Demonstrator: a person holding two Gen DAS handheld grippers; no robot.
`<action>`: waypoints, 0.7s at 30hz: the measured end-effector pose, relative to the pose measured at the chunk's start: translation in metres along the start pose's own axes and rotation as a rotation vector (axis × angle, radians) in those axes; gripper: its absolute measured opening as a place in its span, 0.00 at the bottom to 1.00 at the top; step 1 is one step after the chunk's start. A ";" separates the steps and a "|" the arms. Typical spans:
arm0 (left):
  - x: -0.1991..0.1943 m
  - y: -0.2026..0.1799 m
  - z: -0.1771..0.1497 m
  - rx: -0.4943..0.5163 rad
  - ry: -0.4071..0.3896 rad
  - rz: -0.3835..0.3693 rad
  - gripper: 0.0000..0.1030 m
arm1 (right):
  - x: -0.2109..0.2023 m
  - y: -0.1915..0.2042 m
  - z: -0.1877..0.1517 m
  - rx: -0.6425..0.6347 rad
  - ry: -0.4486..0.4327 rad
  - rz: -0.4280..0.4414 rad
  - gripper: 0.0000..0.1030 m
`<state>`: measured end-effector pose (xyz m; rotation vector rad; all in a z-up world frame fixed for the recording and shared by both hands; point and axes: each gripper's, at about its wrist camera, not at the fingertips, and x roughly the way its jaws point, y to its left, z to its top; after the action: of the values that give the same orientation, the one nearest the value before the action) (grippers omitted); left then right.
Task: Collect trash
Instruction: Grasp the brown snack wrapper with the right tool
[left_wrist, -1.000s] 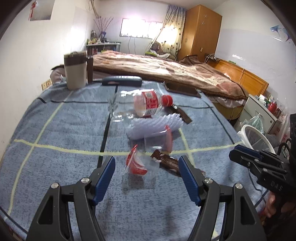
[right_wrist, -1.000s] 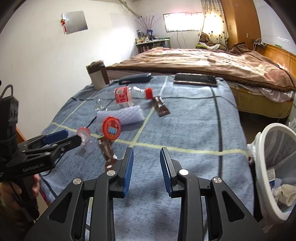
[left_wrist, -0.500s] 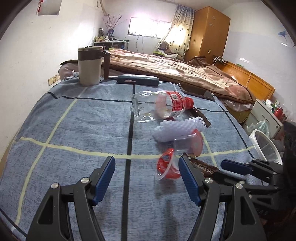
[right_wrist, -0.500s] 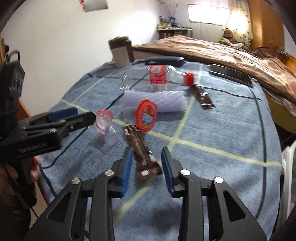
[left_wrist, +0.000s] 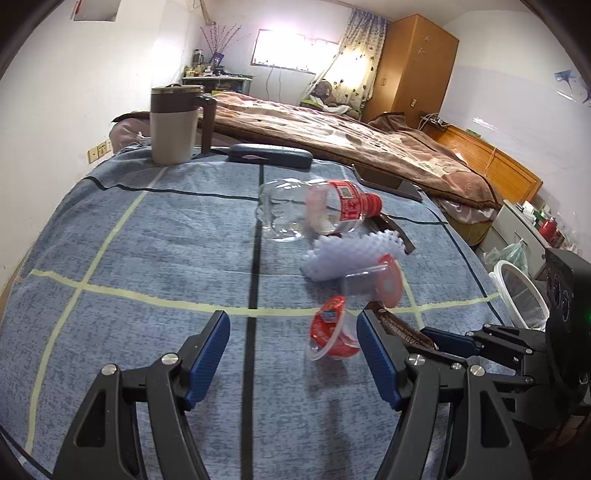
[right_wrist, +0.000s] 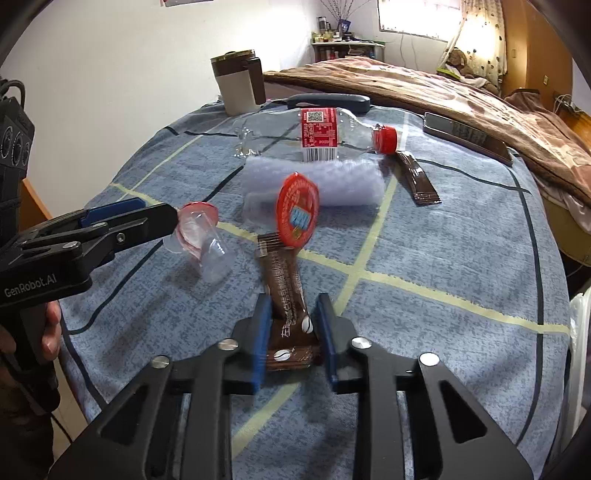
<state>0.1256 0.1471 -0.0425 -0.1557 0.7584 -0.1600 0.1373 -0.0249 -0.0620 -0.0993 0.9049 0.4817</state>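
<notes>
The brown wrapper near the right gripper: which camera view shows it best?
The right wrist view. There the brown wrapper lies whole between the right gripper's closing blue pads, print readable. The left wrist view shows only part of it, behind the left gripper's finger.

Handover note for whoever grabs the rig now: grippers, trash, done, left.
Right gripper: jaws just closing around the brown wrapper; grip not confirmed.
Left gripper: open, empty, beside the tipped red-lid cup.
On the blue cloth: second lidded cup, plastic bottle, white foam sleeve, another brown wrapper.
Bin: off the right edge.
Nothing of this binned yet.
</notes>
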 end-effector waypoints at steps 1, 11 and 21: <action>0.001 -0.002 0.000 0.004 0.002 -0.001 0.71 | -0.001 0.000 -0.001 -0.002 -0.001 -0.001 0.25; 0.016 -0.018 0.001 -0.016 0.033 -0.020 0.71 | -0.009 -0.005 -0.011 0.027 -0.021 -0.037 0.24; 0.032 -0.032 -0.002 0.004 0.066 0.006 0.71 | -0.017 -0.019 -0.018 0.089 -0.036 -0.063 0.24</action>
<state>0.1445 0.1097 -0.0593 -0.1446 0.8245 -0.1618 0.1240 -0.0530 -0.0620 -0.0381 0.8841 0.3827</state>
